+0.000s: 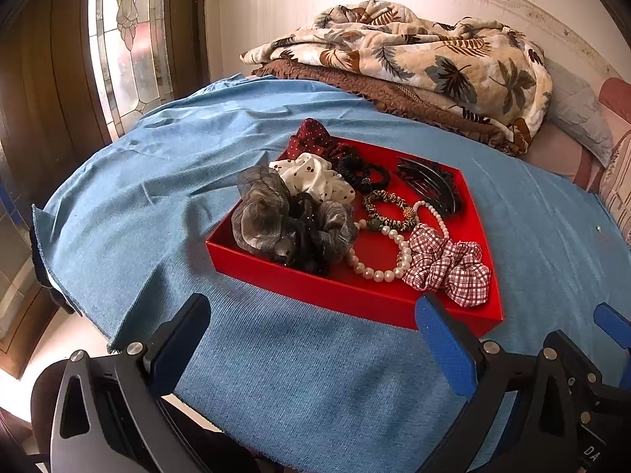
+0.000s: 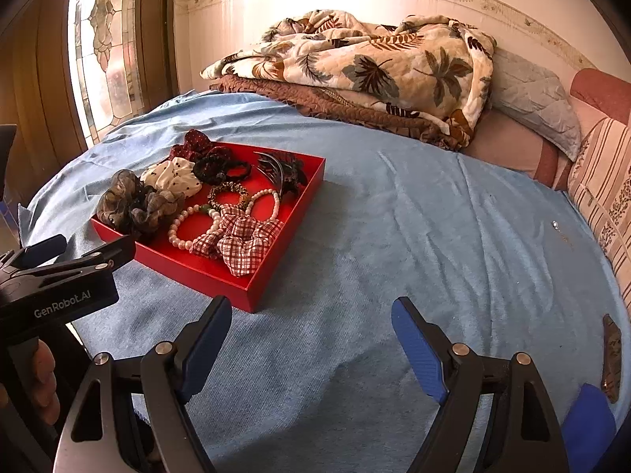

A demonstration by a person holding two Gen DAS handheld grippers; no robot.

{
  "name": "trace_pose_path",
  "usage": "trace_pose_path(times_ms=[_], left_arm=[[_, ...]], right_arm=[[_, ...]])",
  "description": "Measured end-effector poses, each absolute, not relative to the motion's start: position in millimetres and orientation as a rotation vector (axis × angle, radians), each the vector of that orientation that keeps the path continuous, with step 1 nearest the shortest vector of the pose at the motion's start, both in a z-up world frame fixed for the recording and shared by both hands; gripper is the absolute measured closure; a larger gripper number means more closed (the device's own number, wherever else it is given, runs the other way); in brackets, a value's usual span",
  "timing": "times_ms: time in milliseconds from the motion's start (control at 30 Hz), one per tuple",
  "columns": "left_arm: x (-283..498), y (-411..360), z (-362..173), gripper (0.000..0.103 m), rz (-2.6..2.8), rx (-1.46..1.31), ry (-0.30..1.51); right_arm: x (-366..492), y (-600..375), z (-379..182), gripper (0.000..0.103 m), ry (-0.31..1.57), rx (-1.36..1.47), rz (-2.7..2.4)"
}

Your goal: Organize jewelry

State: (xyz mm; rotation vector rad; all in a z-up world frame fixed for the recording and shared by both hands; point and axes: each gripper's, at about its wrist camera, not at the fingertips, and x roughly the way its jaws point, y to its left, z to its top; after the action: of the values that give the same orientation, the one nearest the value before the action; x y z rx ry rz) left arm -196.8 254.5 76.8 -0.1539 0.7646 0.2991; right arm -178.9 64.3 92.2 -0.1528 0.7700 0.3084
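Note:
A red tray point(image 1: 315, 282) point(image 2: 272, 276) sits on the blue cloth. It holds a grey scrunchie point(image 1: 276, 220) point(image 2: 134, 201), a white dotted scrunchie point(image 1: 315, 179), a red dotted one point(image 1: 311, 136), a black one point(image 1: 363, 171), a checked red scrunchie point(image 1: 449, 264) point(image 2: 240, 242), a pearl bracelet point(image 1: 380, 266) point(image 2: 189, 228), a second pearl bracelet point(image 1: 435, 215), a patterned band point(image 1: 388, 211) and a black claw clip point(image 1: 430, 183) point(image 2: 282, 171). My left gripper point(image 1: 313, 315) is open and empty, just before the tray's near edge. My right gripper point(image 2: 311, 319) is open and empty over bare cloth, right of the tray.
The blue cloth point(image 1: 299, 386) point(image 2: 414, 236) covers a bed. Folded leaf-print and brown blankets point(image 1: 414, 63) point(image 2: 355, 75) lie at the back, pillows point(image 2: 532, 94) at the right. A small shiny item point(image 2: 555, 224) lies far right on the cloth. A window point(image 1: 126, 31) stands at the left.

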Motion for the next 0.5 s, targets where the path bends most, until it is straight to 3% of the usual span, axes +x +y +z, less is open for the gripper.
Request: trace_pose_path(times_ms=[500], left_arm=[[-180.3,213.9,113.3,0.0,0.255,-0.041,0.748]], right_arm=[[-172.9,19.5,95.8,0.014,0.781,-0.048,0.297]])
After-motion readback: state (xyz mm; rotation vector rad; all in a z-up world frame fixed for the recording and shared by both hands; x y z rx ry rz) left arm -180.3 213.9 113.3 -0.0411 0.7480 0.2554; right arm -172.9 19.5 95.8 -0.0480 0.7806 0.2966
